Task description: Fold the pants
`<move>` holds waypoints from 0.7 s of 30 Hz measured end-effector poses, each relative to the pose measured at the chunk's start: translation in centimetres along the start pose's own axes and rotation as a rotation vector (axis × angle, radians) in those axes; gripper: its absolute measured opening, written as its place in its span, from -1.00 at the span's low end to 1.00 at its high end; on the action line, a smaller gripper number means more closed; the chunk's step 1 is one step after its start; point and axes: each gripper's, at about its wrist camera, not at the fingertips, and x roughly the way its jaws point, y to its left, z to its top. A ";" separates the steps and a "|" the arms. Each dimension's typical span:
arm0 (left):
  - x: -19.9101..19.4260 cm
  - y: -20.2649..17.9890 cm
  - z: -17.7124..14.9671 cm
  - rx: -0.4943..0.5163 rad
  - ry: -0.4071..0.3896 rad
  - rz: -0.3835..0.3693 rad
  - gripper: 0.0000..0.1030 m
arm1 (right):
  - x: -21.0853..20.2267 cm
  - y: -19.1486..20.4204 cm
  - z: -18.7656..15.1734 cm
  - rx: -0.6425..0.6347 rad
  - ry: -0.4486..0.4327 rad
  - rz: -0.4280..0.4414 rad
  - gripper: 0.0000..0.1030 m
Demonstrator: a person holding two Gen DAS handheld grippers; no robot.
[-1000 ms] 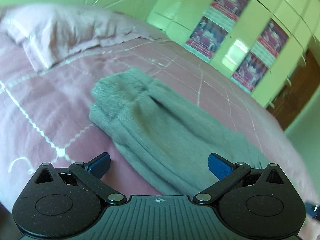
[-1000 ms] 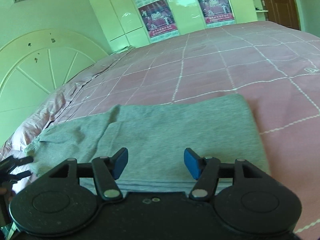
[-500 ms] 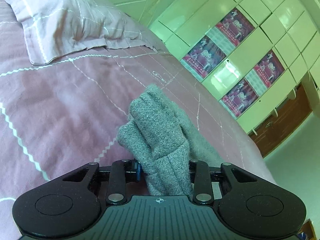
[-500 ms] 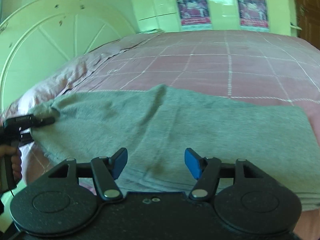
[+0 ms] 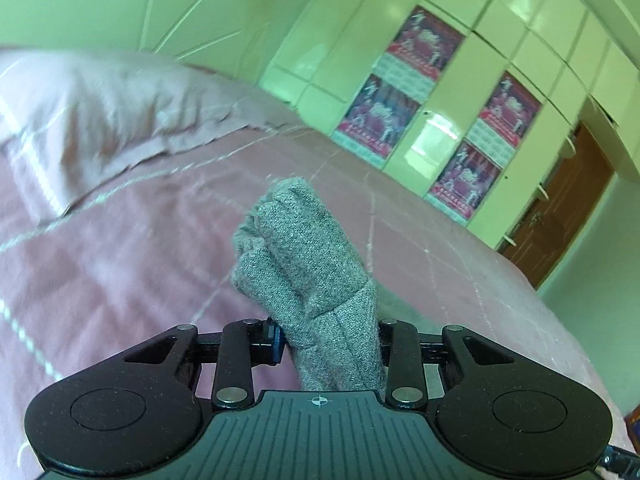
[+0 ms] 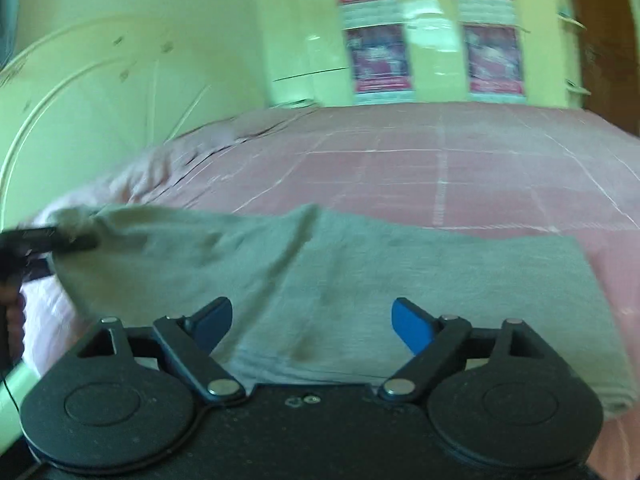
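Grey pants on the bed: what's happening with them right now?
A person is folding grey pants on a pink checked bedspread with two handheld grippers. The left gripper is clamped on a bunched end of the pants, lifting it off the bed. The right gripper hovers over the flat middle part with its jaws opening, gripping nothing. The fold is not yet made.

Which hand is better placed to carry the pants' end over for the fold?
Left. Its tongs are already shut on the bunched end of the grey pants. The right tongs are opening above the flat cloth, gripping nothing.
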 end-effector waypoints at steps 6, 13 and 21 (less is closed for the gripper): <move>0.1 -5.7 2.0 0.078 -0.022 -0.029 -0.36 | -3.4 -9.5 0.3 0.349 -0.072 -0.080 0.50; 0.2 -18.3 1.0 0.301 -0.064 -0.132 -0.36 | -6.2 -16.6 -1.2 0.555 -0.157 -0.112 0.50; 1.6 -34.0 -7.0 0.547 0.081 -0.368 -0.09 | -7.7 -21.6 -2.9 0.691 -0.208 -0.125 0.50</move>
